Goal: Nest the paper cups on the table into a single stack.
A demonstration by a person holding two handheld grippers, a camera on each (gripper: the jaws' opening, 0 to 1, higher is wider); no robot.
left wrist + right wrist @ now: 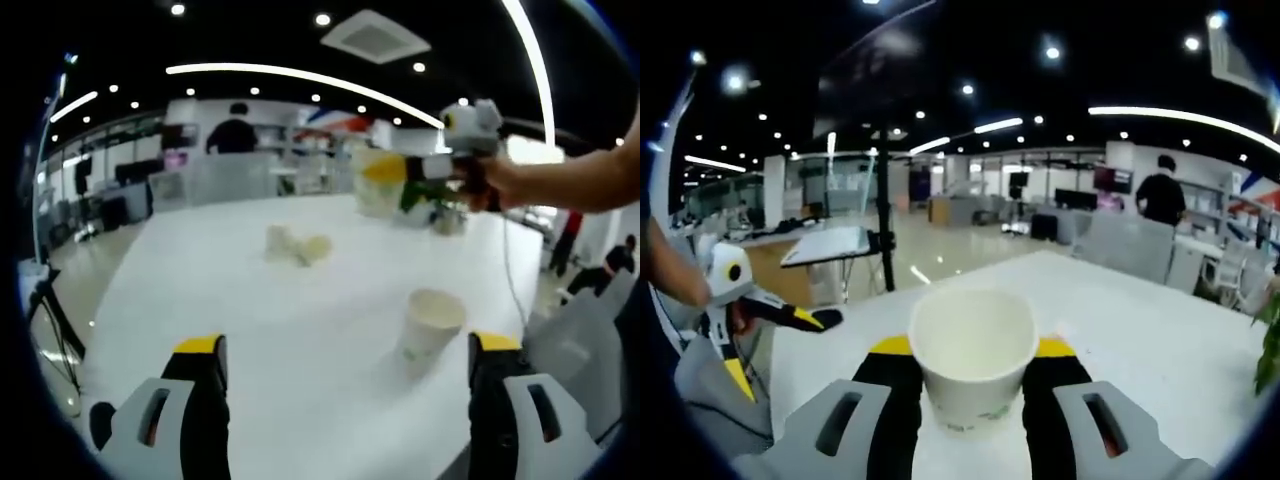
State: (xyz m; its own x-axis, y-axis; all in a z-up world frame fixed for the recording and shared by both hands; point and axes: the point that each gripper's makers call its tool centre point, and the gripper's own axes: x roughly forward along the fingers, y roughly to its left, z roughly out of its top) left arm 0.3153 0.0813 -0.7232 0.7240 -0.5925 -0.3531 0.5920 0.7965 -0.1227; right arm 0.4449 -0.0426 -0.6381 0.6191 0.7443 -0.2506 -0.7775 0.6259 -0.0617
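Clamping a cup [973, 352] between its jaws, right gripper [973, 352]: cup upright, mouth open toward the camera, pale inside, held above the white worktop [1160, 330]. Seen from the left gripper view, same gripper [385, 172] up in the air at the far right, in a hand [497, 182], cup [378, 180] blurred at its tip. Left gripper [345, 352] low over the worktop [200, 270], jaws spread wide, nothing between them. Just ahead and near its right jaw, a second cup [430, 325] standing upright on the worktop with green print on its side. Farther off, toward the middle, more cups [297, 246] lying tipped over together; number hard to tell. Beyond, a plant [432, 200] near the far edge, and a person [233, 128] in dark clothes at a counter. In the right gripper view, left gripper [810, 319] off to the left, yellow-tipped.
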